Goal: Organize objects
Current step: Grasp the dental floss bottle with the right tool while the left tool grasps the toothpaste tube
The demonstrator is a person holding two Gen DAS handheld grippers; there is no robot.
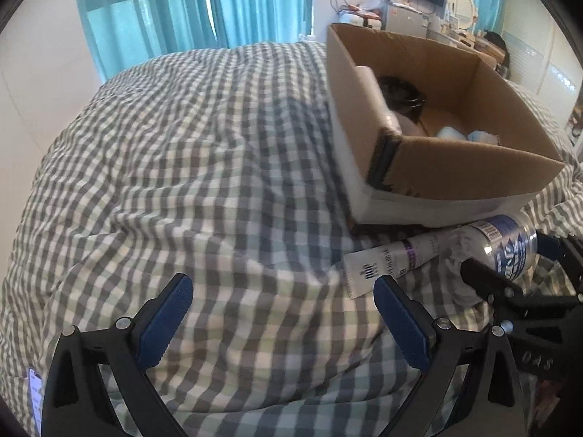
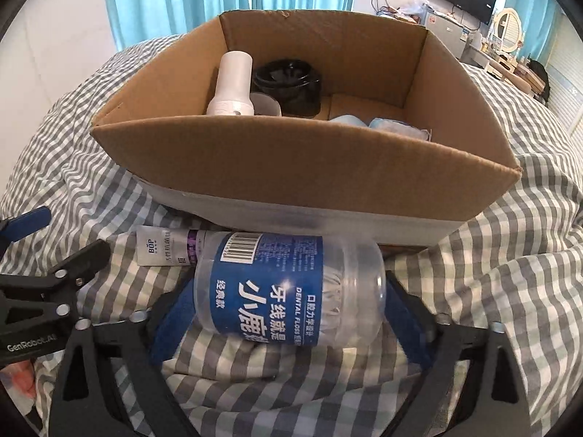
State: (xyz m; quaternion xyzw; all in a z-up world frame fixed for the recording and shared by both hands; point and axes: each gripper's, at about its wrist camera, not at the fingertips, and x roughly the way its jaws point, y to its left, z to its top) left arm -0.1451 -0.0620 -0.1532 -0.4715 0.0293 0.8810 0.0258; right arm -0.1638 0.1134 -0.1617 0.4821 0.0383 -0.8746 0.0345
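Observation:
A clear jar with a blue dental floss label [image 2: 277, 284] lies on its side on the checked duvet, just in front of the cardboard box [image 2: 291, 160]. My right gripper [image 2: 288, 280] straddles the jar, wide open, one blue pad close to each end; the jar rests on the bed. Beside the jar and partly under it lies a white tube [image 2: 160, 247]. My left gripper [image 1: 280, 284] stands open over bare duvet, left of the tube [image 1: 386, 262] and the jar [image 1: 510, 244]. The right gripper [image 1: 506, 253] shows at the left wrist view's right edge.
The box [image 1: 455, 167] holds a white bottle [image 2: 233, 80], a black round item [image 2: 288, 83] and blue masks [image 2: 393, 125]. The checked duvet [image 1: 200, 182] stretches left of the box. Teal curtains, a wall television and a cluttered dresser stand behind the bed.

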